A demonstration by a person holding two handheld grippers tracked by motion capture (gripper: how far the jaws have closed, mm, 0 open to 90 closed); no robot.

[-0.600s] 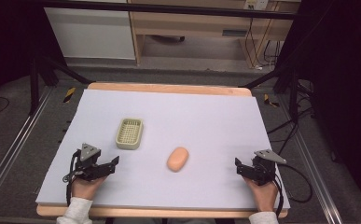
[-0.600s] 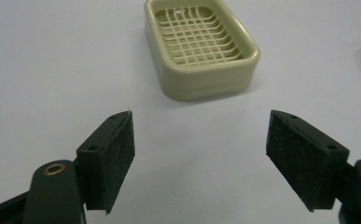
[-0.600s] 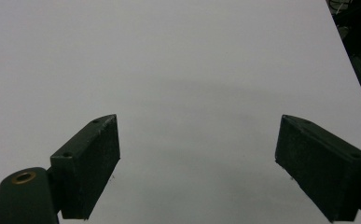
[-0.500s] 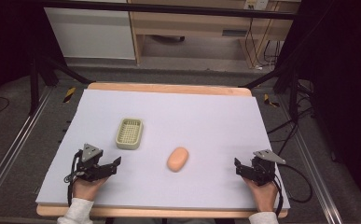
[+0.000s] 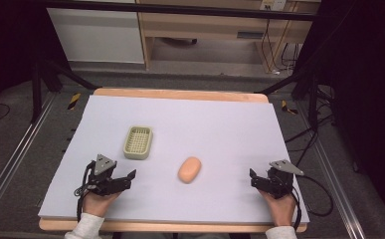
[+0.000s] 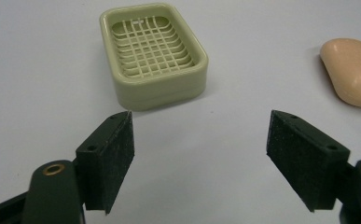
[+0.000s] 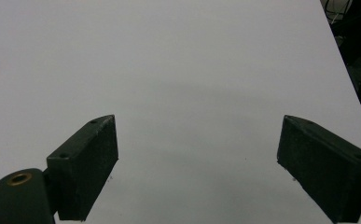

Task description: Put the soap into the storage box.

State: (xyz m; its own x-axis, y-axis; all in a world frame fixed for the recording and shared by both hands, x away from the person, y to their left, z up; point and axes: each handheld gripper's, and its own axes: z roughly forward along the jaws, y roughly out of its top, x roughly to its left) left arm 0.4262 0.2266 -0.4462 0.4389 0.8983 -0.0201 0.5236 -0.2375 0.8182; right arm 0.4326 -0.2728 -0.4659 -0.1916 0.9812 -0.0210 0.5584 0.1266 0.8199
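Observation:
A pale green soap dish with a grid floor sits empty on the white sheet, left of centre. An orange bar of soap lies to its right and nearer the front. My left gripper rests low at the front left, open and empty; in the left gripper view the soap dish stands ahead of the jaws and the soap lies at the upper right. At the front right my right gripper is open, with bare sheet between its jaws.
The white sheet covers a wooden table. Cables trail off the table's right side. Metal frame legs and shelving stand beyond the far edge.
Both grippers have shifted slightly; the left one has edged a little toward the front. The soap and dish have not moved.

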